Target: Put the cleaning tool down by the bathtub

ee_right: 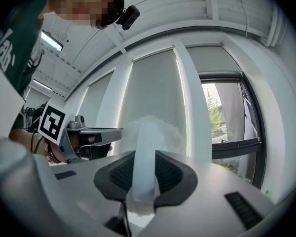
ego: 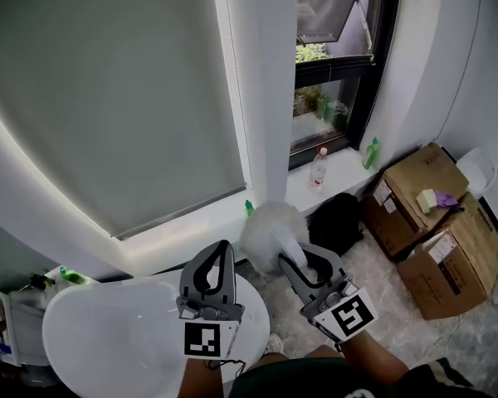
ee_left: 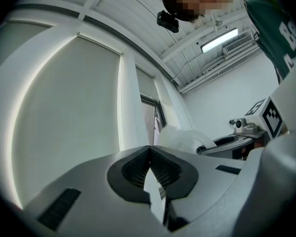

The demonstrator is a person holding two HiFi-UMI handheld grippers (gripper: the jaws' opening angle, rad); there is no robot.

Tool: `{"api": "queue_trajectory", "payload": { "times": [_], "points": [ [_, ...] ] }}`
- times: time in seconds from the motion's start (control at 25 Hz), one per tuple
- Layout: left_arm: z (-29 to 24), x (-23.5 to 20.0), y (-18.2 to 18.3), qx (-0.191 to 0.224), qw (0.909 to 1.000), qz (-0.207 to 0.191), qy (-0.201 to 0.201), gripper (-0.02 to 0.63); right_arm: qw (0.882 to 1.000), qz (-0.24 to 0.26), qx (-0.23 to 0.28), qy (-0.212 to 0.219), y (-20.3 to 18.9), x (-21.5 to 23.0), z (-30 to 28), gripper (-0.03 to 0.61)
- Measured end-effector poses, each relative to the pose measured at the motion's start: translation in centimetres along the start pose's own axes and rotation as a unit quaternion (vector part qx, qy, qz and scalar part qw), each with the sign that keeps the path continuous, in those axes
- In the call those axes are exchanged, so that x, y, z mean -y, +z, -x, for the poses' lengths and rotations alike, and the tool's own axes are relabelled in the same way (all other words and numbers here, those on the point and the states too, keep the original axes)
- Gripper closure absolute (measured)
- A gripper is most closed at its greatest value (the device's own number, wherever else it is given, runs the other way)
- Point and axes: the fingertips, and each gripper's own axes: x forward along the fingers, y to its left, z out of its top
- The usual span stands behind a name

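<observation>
My right gripper (ego: 296,257) is shut on the white handle of the cleaning tool (ego: 270,227), whose fluffy white head points up toward the window sill. In the right gripper view the handle (ee_right: 144,162) runs upright between the pads, with the fluffy head (ee_right: 153,126) above. My left gripper (ego: 222,249) hovers over the right end of the white bathtub (ego: 108,338), shut with nothing in it; its pads meet in the left gripper view (ee_left: 149,153). The tool's head (ee_left: 180,137) shows there to the right.
A clear bottle (ego: 318,169) and a green bottle (ego: 371,152) stand on the window sill. A black bag (ego: 336,220) lies below it, and cardboard boxes (ego: 419,199) are stacked at the right. Small bottles and clutter (ego: 17,313) sit left of the tub.
</observation>
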Motion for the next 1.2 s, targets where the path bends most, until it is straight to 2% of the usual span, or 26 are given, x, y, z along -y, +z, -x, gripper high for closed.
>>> {"api": "queue_trajectory", "payload": {
  "times": [0.4,0.6,0.8,0.96,1.2],
  "points": [
    [-1.0,-3.6,-3.6,-0.019,0.9995,0.023,0.003,0.606,1.000,0.004,0.001,-0.014,-0.8,1.0,-4.1,0.483],
    [-0.9,-3.6,-4.1,-0.017,0.9994,0.028,0.007,0.606,1.000,0.011,-0.001,-0.006,-1.3,0.5,-3.6,0.485],
    [-0.8,-2.9,-3.8,-0.015,0.9995,0.026,0.012,0.606,1.000,-0.002,-0.007,0.000,-1.4,0.5,-2.7,0.483],
    [-0.8,-2.5,-4.1,-0.027,0.9990,0.023,0.026,0.606,1.000,0.003,0.010,0.014,-1.1,1.1,-2.4,0.483],
    [-1.6,-2.3,-3.9,-0.044,0.9971,0.006,0.062,0.606,0.999,-0.020,0.028,0.040,-1.0,3.0,-3.1,0.483]
  ]
}}
